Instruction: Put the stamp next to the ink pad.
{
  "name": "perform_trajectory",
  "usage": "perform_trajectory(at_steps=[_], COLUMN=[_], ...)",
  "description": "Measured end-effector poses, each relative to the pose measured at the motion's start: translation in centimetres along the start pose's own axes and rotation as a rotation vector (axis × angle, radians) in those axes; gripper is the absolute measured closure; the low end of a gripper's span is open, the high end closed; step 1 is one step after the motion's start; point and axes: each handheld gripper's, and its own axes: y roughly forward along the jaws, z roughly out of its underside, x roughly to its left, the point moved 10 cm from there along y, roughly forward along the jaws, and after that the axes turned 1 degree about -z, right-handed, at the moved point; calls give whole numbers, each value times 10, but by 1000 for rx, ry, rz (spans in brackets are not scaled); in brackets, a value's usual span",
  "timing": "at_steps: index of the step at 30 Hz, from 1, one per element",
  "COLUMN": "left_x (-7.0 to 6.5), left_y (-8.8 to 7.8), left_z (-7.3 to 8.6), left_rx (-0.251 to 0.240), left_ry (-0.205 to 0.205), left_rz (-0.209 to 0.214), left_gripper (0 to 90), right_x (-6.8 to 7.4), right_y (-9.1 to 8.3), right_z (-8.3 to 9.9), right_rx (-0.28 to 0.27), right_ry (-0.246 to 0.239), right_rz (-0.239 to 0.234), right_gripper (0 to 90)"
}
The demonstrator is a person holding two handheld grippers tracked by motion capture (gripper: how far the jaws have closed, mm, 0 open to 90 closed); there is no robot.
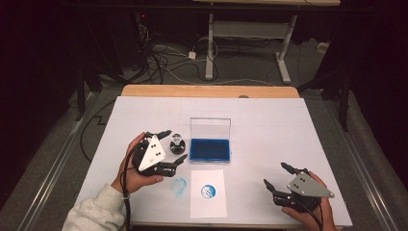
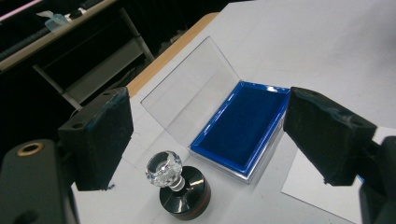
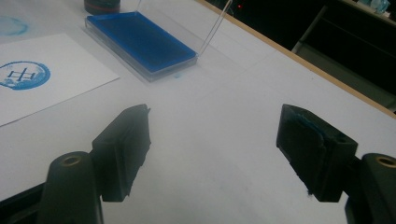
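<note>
1. Here we note the left gripper (image 1: 172, 146) at about 9 o'clock of the table (image 1: 269, 125), held in the left hand (image 1: 137, 168); its jaws stand wide apart and grip nothing.
2. We see the stamp (image 1: 178, 143) standing upright between those jaws, untouched by either pad. In the left gripper view the stamp (image 2: 180, 186) shows a clear faceted knob on a round black base, at 6 o'clock of the frame.
3. We record the ink pad (image 1: 210, 149) just beside the stamp, at its 3 o'clock in the high view; the blue tray lies flat and the clear lid (image 1: 210, 128) stands upright at its far edge.
4. We find the paper sheet (image 1: 208, 192) at 6 o'clock of the ink pad, carrying a round blue print (image 1: 208, 191). A faint blue ring smudge (image 1: 179, 186) marks the table at 9 o'clock of the sheet.
5. We log the right gripper (image 1: 277, 174) at about 4 o'clock of the table, held in the right hand (image 1: 312, 211), well apart from the sheet; its jaws are spread wide over bare table, nothing between them.
</note>
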Motion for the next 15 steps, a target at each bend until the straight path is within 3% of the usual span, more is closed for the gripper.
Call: perform_trajectory(at_steps=[15], left_x=[-2], left_y=[-22], left_z=[14], left_rx=[-12], left_ry=[15], left_rz=[-26], left_gripper=[157], right_x=[3], right_y=[-1], right_z=[-4], right_rx=[-13], right_ry=[-3], right_rz=[-1], right_gripper=[255])
